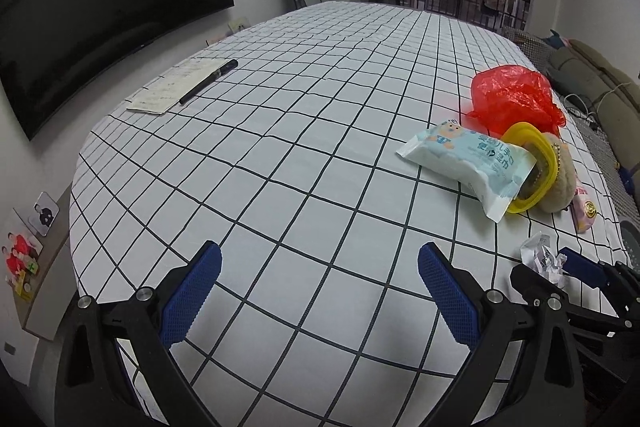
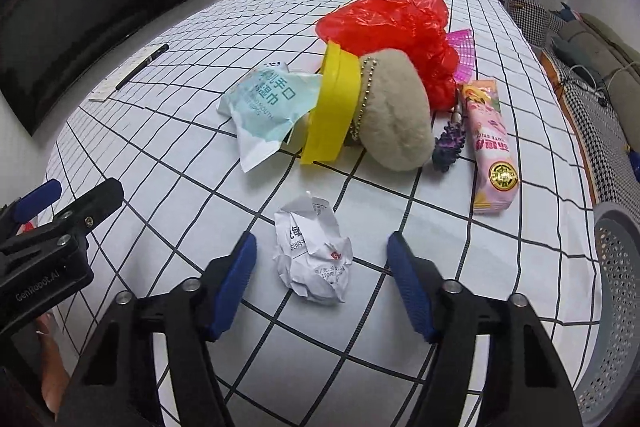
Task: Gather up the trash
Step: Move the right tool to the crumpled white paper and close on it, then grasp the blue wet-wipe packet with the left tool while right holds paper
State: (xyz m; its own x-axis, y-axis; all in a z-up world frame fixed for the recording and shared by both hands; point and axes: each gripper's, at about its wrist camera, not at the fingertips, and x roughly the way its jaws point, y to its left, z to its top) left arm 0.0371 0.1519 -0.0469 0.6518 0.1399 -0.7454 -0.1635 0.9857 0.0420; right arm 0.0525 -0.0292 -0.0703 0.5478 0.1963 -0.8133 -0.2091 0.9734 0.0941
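The crumpled ball of white printed paper lies on the desk covered with a white cloth with black grid lines. It sits between the blue pads of the right hand-held gripper, and the pads do not touch it; a gap shows on each side. The left hand-held gripper is spread wide over bare cloth with nothing between its pads. Farther back lie a light blue wet wipes pack, a yellow plastic ring, a beige plush pouch, a red plastic bag and a pink snack wrapper. A grey perforated basket stands at the right edge.
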